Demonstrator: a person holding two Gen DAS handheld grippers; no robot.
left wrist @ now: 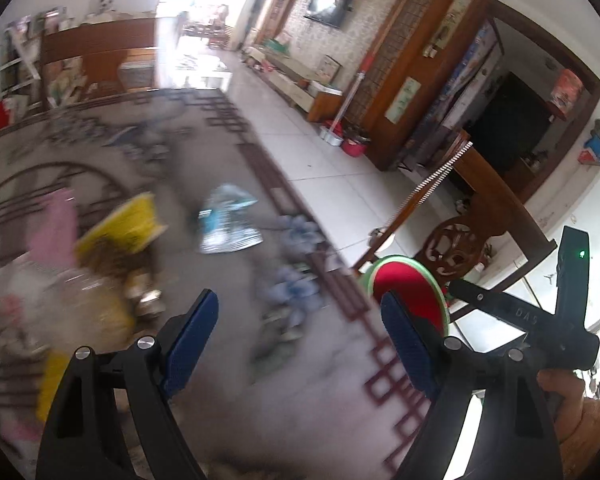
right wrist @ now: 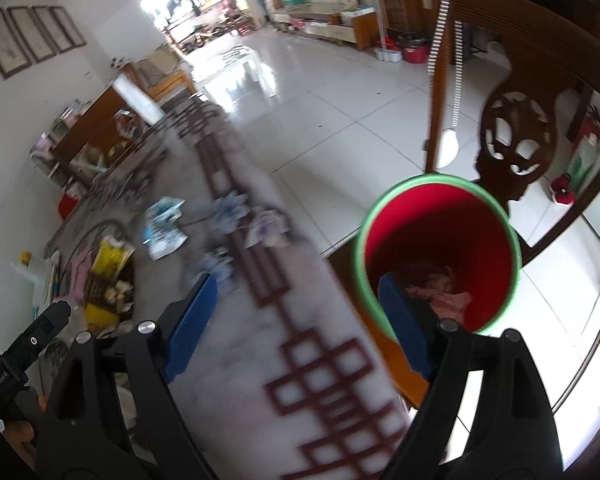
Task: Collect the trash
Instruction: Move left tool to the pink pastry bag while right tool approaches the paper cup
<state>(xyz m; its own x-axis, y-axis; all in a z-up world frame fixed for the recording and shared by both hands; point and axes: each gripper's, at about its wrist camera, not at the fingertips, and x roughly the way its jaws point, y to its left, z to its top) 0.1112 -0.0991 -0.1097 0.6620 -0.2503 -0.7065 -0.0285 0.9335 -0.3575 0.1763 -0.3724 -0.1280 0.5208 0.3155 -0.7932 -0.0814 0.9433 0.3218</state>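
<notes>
A red bin with a green rim (right wrist: 438, 252) stands beside the table's right edge, with pink crumpled trash (right wrist: 440, 292) inside; it also shows in the left wrist view (left wrist: 410, 292). Wrappers lie on the patterned tablecloth: a silver-blue packet (left wrist: 226, 220) (right wrist: 162, 226), a yellow packet (left wrist: 124, 224) (right wrist: 110, 258), a pink piece (left wrist: 56, 220). My left gripper (left wrist: 300, 336) is open and empty above the cloth. My right gripper (right wrist: 298, 320) is open and empty, its right finger over the bin's mouth. The right gripper's body (left wrist: 540, 312) shows in the left wrist view.
A carved wooden chair (right wrist: 516, 128) stands behind the bin. White tiled floor (right wrist: 320, 92) stretches to the right of the table. A heap of mixed clutter (left wrist: 28, 300) lies at the table's left. A low cabinet (left wrist: 296, 76) lines the far wall.
</notes>
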